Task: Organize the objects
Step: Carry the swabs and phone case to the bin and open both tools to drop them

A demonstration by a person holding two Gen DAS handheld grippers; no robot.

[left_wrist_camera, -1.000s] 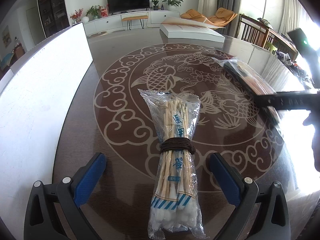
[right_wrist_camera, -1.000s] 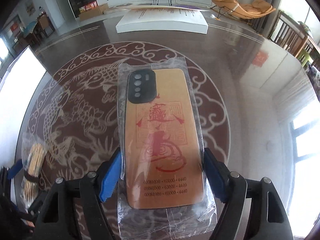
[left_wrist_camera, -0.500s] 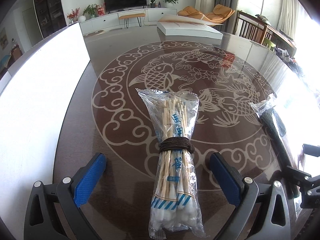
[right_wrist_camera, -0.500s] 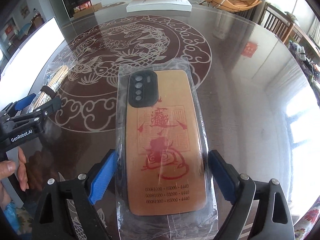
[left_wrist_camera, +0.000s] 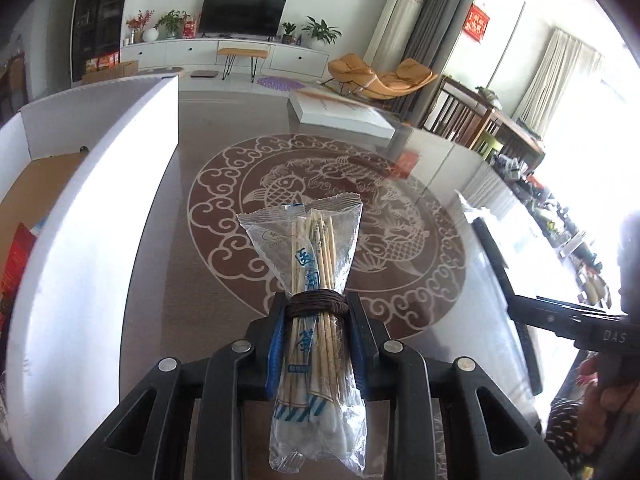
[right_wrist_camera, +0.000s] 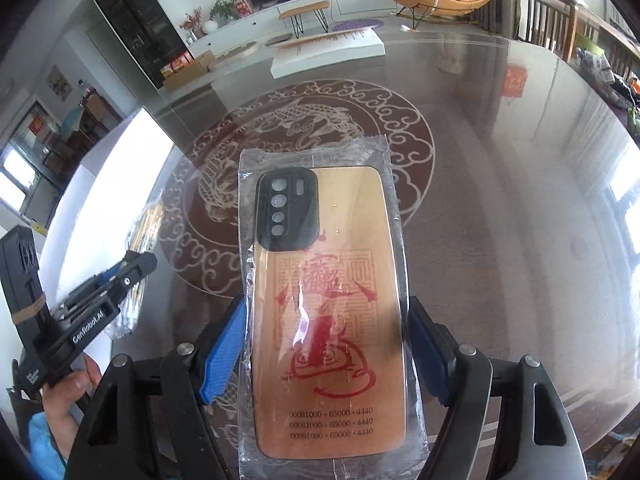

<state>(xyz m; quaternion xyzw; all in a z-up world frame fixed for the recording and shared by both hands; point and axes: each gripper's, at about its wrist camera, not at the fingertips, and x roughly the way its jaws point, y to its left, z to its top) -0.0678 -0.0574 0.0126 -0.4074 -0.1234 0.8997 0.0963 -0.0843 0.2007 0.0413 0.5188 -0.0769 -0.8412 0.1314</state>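
Bright daylight from blown-out windows (left_wrist_camera: 592, 128) glares off the table (right_wrist_camera: 520, 208); fisheye edges dark

I count two grippers – my left gripper (left_wrist_camera: 316, 332) and my right gripper (right_wrist_camera: 326, 354); one bag of cotton swabs (left_wrist_camera: 316, 308); one wrapped phone case (right_wrist_camera: 326, 312); one flat white box (left_wrist_camera: 340, 114) on one table (left_wrist_camera: 192, 280); one tall white board (left_wrist_camera: 100, 240) – nothing else countable nearby.

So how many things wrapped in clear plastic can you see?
2. The pack of cotton swabs is clamped in the left tool, and the wrapped phone case sits between the right tool's pads. The white box may hide more.
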